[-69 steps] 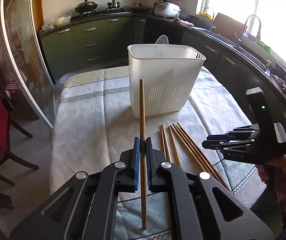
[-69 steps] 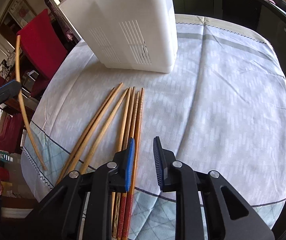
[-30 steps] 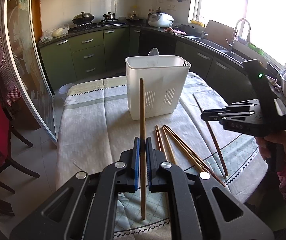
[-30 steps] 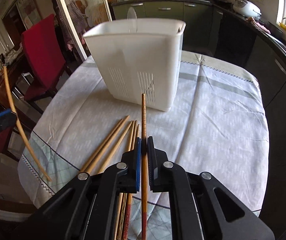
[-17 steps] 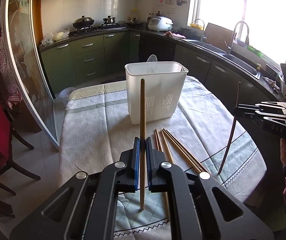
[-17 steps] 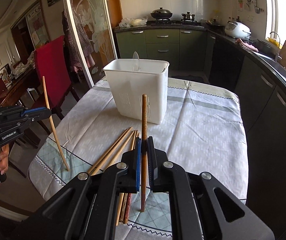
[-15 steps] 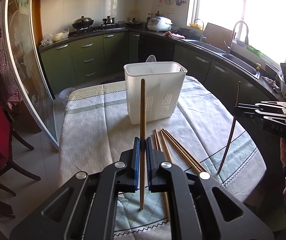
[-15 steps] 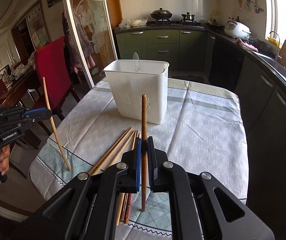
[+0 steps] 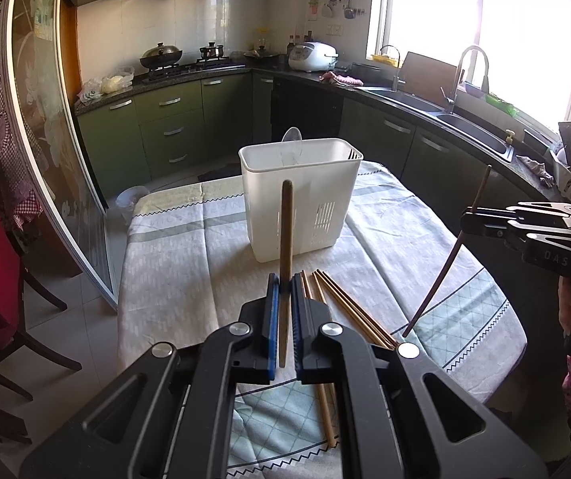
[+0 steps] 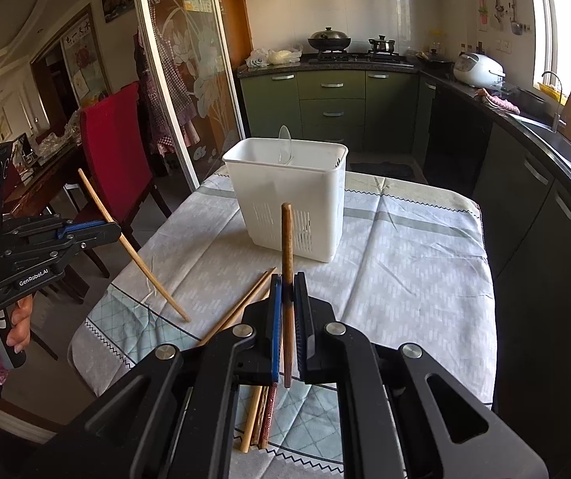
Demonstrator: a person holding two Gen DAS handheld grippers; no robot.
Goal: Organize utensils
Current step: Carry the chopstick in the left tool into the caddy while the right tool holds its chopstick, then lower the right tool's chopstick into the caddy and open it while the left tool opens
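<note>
Both claws are clamped shut, each on one chopstick. The left claw (image 9: 283, 291) pinches a pale wooden chopstick (image 9: 285, 239) partway along its length, stick pointing up and forward toward the white caddy (image 9: 297, 203). The right claw (image 10: 287, 299) grips a darker brown chopstick (image 10: 286, 247) the same way. Both are held off the cloth, near side of the caddy, not yet over its mouth.

The loose chopsticks (image 9: 349, 311) lie in a rough fan on the checked cloth of the bench (image 9: 173, 263), between the claws and the caddy.

Handling, as a guess: the sticks are light, stiff, thin and smooth, so they could pivot or slide in the pads. A grip near the middle looks steadier than one near a tip. The caddy looks like light plastic and could shift if knocked.

Hard to tell: the caddy's inside and any dividers are hidden. Something clear and rounded (image 10: 285, 147) pokes above the rim, possibly a spoon. The claw bodies cover the lower ends of the loose sticks, so their count is unclear.
</note>
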